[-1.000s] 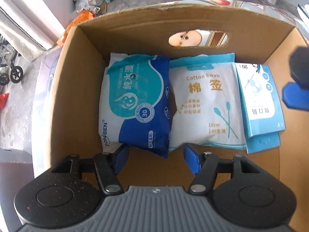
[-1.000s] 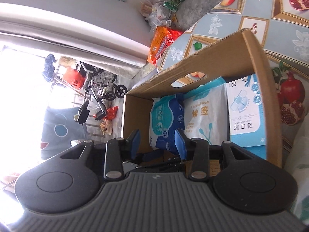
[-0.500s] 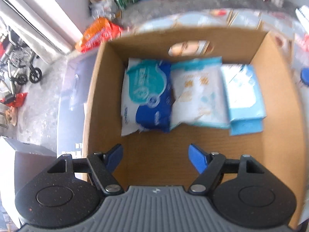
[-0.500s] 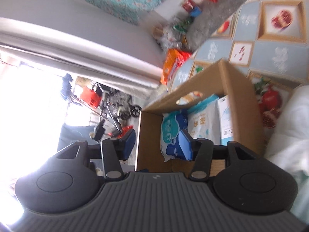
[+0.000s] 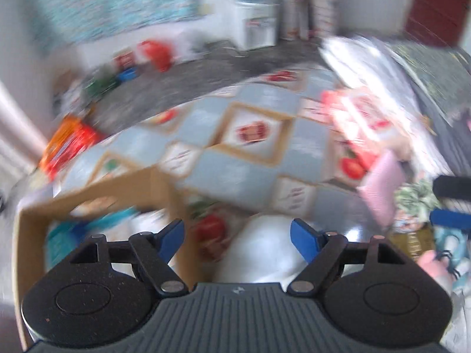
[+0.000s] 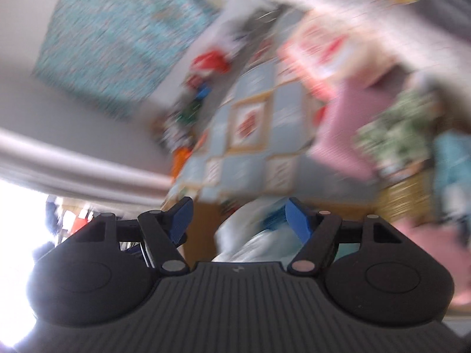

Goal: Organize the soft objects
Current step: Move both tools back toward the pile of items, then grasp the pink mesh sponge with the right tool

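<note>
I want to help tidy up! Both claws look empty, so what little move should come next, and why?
Probably lower the left claw onto the soft white bundle just beyond its tips. Its jaws are opening with nothing gripped, and that bundle lies on the patterned tablecloth, outside the brown cardboard box that already holds packets. The picture is blurred, so steady up first.

Box (image 5: 153,182) contents motion-blurred, unreadable

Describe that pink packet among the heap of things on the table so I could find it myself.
Start at the patterned tablecloth with its fruit squares, then look to the heap along its right side. The pink packet leans at the heap's near edge, just left of a green leafy-print packet. It alone there is plain pale pink.
</note>
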Demonstrator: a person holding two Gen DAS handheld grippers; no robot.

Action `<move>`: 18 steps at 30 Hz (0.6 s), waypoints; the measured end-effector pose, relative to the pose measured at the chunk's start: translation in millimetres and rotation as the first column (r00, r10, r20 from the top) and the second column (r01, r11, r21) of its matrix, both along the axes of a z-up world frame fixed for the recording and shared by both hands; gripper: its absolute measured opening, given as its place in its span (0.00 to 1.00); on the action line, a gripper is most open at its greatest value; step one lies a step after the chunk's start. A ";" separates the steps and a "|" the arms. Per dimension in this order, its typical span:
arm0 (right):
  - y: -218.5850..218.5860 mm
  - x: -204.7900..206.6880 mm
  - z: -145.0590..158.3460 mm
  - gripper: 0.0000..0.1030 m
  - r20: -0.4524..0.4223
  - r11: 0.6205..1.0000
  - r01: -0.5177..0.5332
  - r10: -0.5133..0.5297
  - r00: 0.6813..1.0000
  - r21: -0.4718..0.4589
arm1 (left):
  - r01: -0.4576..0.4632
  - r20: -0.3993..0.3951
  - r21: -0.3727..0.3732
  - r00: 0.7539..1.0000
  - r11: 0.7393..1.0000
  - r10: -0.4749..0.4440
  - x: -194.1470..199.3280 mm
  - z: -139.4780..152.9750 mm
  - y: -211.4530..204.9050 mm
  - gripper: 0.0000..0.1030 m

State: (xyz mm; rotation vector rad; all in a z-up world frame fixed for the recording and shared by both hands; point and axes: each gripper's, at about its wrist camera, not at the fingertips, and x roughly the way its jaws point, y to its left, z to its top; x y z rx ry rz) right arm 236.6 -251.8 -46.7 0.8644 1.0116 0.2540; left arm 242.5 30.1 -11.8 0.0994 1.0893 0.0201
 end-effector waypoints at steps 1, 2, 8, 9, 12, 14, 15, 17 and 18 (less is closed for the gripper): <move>-11.9 4.4 -3.3 0.68 0.006 1.000 0.014 -0.014 1.000 -0.017 | 0.037 -0.006 0.003 0.999 0.999 -0.037 7.9 -6.1 -13.8 0.78; -24.6 12.2 -6.2 0.68 0.017 0.999 0.017 -0.016 1.000 -0.038 | 0.068 -0.012 0.004 0.998 0.998 -0.068 14.9 -12.4 -27.4 0.77; -64.6 83.1 -21.0 0.68 0.046 0.979 -0.108 0.118 0.992 -0.172 | 0.125 -0.124 -0.125 0.982 0.984 -0.141 49.2 -53.7 -87.8 0.65; -67.4 97.3 -28.1 0.68 0.038 0.972 -0.148 0.157 0.987 -0.182 | 0.112 -0.142 -0.152 0.981 0.982 -0.134 54.5 -61.3 -91.9 0.61; -66.5 132.8 -47.5 0.67 -0.005 0.945 -0.250 0.255 0.967 -0.211 | 0.087 -0.197 -0.208 0.972 0.974 -0.128 65.4 -83.3 -105.0 0.56; -61.1 148.3 -60.9 0.67 -0.027 0.931 -0.297 0.298 0.954 -0.213 | 0.078 -0.222 -0.233 0.966 0.969 -0.132 70.1 -96.0 -112.5 0.56; -59.3 155.6 -68.9 0.67 -0.039 0.924 -0.320 0.319 0.947 -0.209 | 0.070 -0.240 -0.248 0.962 0.966 -0.131 72.8 -101.5 -115.2 0.55; -53.8 164.4 -81.9 0.67 -0.064 0.912 -0.354 0.348 0.935 -0.210 | 0.050 -0.260 -0.272 0.958 0.961 -0.123 77.3 -110.7 -118.9 0.55; -51.2 168.0 -88.6 0.67 -0.079 0.906 -0.370 0.362 0.929 -0.206 | 0.039 -0.267 -0.286 0.956 0.957 -0.119 79.5 -115.2 -120.2 0.55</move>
